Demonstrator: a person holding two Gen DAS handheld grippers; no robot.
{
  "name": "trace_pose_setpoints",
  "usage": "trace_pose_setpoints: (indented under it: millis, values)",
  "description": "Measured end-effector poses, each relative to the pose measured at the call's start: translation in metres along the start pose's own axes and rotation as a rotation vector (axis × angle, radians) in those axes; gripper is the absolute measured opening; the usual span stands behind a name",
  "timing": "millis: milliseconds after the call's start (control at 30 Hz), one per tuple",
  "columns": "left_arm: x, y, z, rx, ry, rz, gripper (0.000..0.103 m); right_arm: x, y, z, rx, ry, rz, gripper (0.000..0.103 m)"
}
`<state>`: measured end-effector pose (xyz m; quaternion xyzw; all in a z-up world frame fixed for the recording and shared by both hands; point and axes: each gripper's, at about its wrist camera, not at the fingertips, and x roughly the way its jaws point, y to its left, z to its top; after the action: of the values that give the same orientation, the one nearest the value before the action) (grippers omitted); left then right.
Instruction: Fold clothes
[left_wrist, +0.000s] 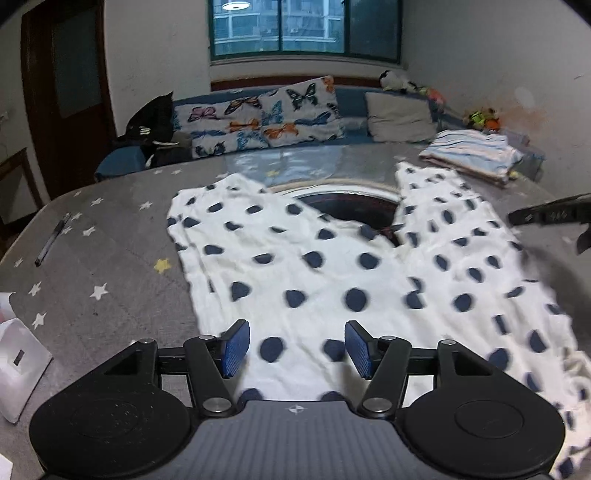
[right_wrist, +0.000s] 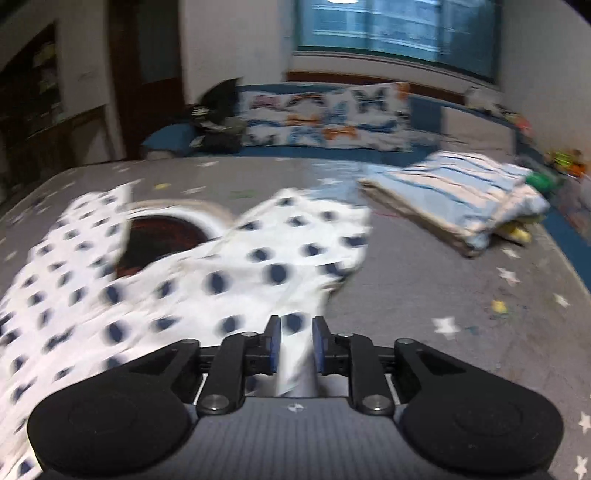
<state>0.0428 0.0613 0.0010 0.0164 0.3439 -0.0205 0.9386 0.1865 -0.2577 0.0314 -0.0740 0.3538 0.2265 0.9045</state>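
A white garment with navy dots (left_wrist: 314, 258) lies spread on the grey star-print table cover (left_wrist: 110, 240). My left gripper (left_wrist: 297, 349) hovers over the garment's near edge, its blue pads wide apart with nothing pinched between them. In the right wrist view the same garment (right_wrist: 184, 295) is rumpled and blurred. A raised fold of its right edge runs between the pads of my right gripper (right_wrist: 296, 345). The pads stand a little apart and do not squeeze the fold. The right gripper's black body (left_wrist: 546, 214) also shows at the right edge of the left wrist view.
A folded striped pile (left_wrist: 476, 151) (right_wrist: 454, 199) sits at the far right of the table. A round dark recess (left_wrist: 351, 206) shows under the garment's far side. A pen (left_wrist: 51, 240) lies far left and a white box (left_wrist: 18, 362) near left. A cushioned bench (left_wrist: 266, 114) stands behind.
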Motion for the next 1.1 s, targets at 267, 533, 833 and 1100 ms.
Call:
trace_pose_setpoints:
  millis: [267, 533, 833, 1100]
  values:
    - [-0.014, -0.024, -0.018, 0.048, 0.02, -0.059, 0.06, -0.009, 0.052, -0.029, -0.184, 0.077, 0.111, 0.031]
    - [-0.03, -0.016, -0.045, 0.037, 0.051, -0.035, 0.06, -0.041, 0.042, -0.054, -0.229, 0.125, 0.032, 0.031]
    - [-0.072, -0.031, -0.055, 0.046, 0.01, -0.096, 0.061, -0.094, 0.066, -0.059, -0.276, 0.049, 0.129, 0.034]
    - [-0.092, -0.05, -0.07, 0.078, 0.01, -0.13, 0.062, -0.086, 0.096, -0.078, -0.354, 0.101, 0.186, 0.035]
